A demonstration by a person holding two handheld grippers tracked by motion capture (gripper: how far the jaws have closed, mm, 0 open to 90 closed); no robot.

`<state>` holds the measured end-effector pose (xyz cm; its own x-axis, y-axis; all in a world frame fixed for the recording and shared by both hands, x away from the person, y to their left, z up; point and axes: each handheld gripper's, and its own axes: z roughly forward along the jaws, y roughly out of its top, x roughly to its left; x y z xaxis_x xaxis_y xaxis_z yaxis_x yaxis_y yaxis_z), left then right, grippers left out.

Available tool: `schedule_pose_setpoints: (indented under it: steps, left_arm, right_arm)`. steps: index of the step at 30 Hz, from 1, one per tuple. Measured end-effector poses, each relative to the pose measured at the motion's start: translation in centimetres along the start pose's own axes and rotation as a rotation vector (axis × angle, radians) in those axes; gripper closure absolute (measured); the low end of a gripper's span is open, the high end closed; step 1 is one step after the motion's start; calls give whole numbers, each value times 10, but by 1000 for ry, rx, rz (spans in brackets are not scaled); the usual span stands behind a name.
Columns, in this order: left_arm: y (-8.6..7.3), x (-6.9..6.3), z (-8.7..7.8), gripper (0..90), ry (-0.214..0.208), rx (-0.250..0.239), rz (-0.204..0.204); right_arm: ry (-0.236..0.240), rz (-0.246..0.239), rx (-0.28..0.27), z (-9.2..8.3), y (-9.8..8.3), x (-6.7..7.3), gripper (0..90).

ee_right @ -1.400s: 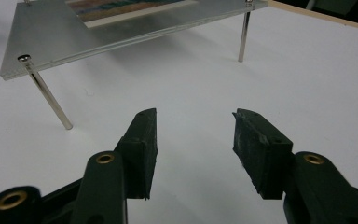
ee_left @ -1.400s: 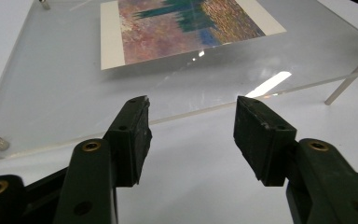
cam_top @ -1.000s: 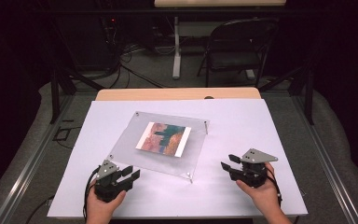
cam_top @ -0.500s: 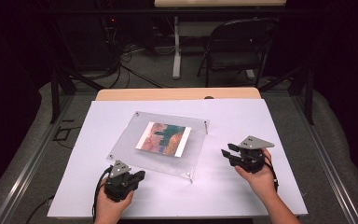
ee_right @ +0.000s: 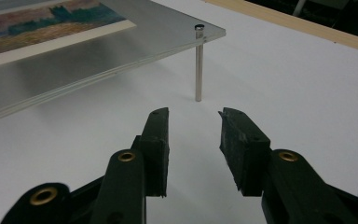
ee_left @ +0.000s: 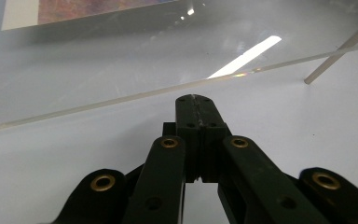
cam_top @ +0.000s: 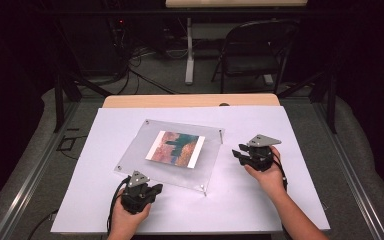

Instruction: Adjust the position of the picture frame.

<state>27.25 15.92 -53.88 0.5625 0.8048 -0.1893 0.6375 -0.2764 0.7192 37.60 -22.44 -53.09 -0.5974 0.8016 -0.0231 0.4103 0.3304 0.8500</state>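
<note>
Where it rests on metal legs, clear frame [cam_top: 172, 155] shows a landscape print [cam_top: 176, 148].

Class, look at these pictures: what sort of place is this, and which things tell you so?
Probably a lab or recording studio rather than a home: dark curtained surroundings, cables on the floor, a folding chair, and a white-covered table holding one clear picture frame.

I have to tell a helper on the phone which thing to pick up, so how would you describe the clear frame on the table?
Look at the white table top. Left of its middle lies a clear acrylic frame, a flat see-through panel raised off the surface on thin metal posts at its corners. It is the one with a small colourful landscape print with a white border sandwiched in its centre.
</note>
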Motion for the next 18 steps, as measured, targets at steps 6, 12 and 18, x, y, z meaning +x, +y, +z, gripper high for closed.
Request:
schedule_pose_setpoints:
  steps: [6, 12, 18]
  left_arm:
    - [1, -2, 5, 896, -7, 8, 1]
    - [1, -4, 7, 896, -13, 12, -1]
    - [0, -10, 8, 896, -9, 11, -7]
  right_arm:
    - [-2, -15, 14, 27, 5, -3, 629]
    - [13, -32, 24, 50, 9, -5, 642]
    - [19, -27, 30, 65, 11, -9, 674]
